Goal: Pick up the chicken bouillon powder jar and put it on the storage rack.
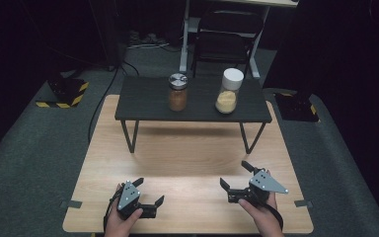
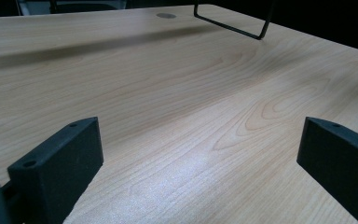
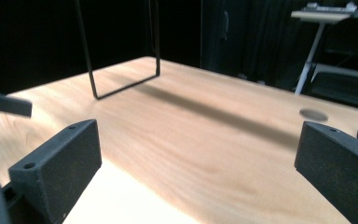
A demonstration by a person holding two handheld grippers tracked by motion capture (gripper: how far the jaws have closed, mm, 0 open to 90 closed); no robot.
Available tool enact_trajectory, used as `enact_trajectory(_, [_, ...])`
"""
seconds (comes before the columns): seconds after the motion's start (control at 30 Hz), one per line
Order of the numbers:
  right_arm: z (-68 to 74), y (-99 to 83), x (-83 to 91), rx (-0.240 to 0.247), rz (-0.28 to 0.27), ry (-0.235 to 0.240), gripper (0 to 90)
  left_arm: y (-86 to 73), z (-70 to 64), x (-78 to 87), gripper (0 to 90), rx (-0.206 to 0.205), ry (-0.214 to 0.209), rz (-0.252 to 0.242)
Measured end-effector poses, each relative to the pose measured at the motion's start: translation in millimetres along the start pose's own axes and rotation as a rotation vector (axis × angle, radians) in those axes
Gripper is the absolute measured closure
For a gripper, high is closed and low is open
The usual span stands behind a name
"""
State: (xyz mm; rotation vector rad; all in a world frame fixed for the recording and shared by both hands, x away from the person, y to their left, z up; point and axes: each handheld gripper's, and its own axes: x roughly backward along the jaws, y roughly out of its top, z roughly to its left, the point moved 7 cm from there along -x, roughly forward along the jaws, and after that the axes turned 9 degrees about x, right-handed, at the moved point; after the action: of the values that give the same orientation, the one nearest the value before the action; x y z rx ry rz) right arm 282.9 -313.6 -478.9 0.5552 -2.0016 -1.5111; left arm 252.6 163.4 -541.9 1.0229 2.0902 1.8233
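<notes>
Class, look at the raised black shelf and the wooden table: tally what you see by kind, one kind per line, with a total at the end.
Jars on the black shelf: 2, the silver-lidded jar and the white-lidded jar
Grippers over the wooden table: 2, the left gripper and the right gripper, both open and holding nothing
Total: 4

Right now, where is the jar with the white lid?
In the high view, the white-lidded jar stands on the right part of the small black shelf, beside the metal-lidded jar, far beyond both open grippers.
</notes>
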Motion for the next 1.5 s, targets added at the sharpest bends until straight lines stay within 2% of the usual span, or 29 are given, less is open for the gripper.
enact_trajectory(0.33, [7.5, -31.4, 8.2, -0.042, 0.058, 0.003, 0.0, 0.5, 0.0, -0.6, 0.4, 0.002, 0.001, 0.004])
enact_trajectory(0.63, [10.5, -48.7, 14.1, -0.057, 0.096, 0.002, 0.0, 1.0, -0.5, -0.5, 0.4, -0.008, 0.006, 0.009])
enact_trajectory(0.9, [10.6, -55.8, 19.1, -0.052, 0.132, 0.002, 0.2, 2.1, -1.9, -1.8, 0.4, -0.027, 0.006, 0.021])
enact_trajectory(1.13, [4.4, -57.1, 26.7, -0.048, 0.154, -0.003, 0.1, 3.6, -7.6, -3.7, 0.4, -0.088, 0.02, 0.043])
enact_trajectory(1.23, [2.3, -56.3, 28.2, -0.052, 0.176, -0.008, 0.1, 4.6, -8.5, -5.0, 0.4, -0.098, 0.021, 0.053])
enact_trajectory(1.5, [4.2, -55.2, 28.1, -0.029, 0.183, -0.009, 0.2, 5.3, -13.0, -6.8, 0.4, -0.125, 0.037, 0.064])
